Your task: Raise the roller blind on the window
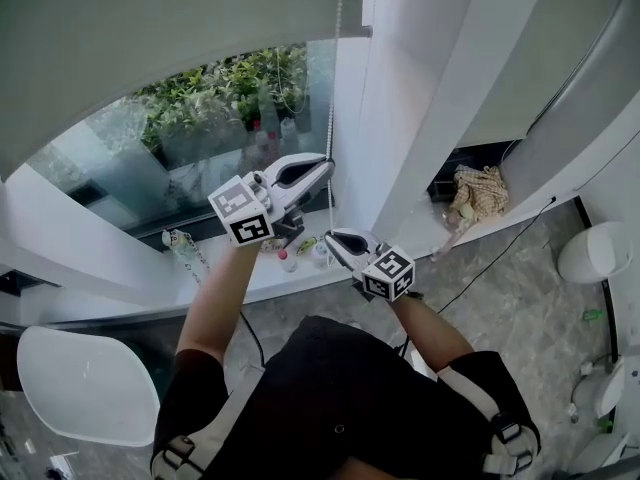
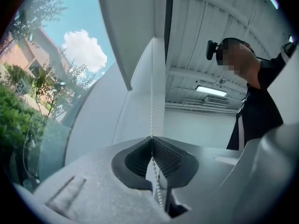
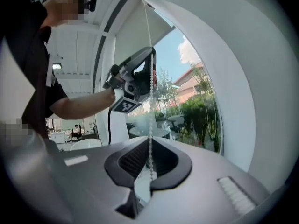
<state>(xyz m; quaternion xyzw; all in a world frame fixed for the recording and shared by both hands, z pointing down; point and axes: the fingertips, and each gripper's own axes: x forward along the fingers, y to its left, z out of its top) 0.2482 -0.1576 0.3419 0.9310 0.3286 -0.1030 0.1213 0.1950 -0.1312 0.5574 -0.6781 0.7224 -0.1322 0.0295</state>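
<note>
Small bottles (image 1: 318, 252), perhaps, on windowsill (image 1: 130, 286)

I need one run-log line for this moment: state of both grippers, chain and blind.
left gripper: shut on bead chain, higher | right gripper: shut on bead chain, lower | roller blind: partly down
</note>
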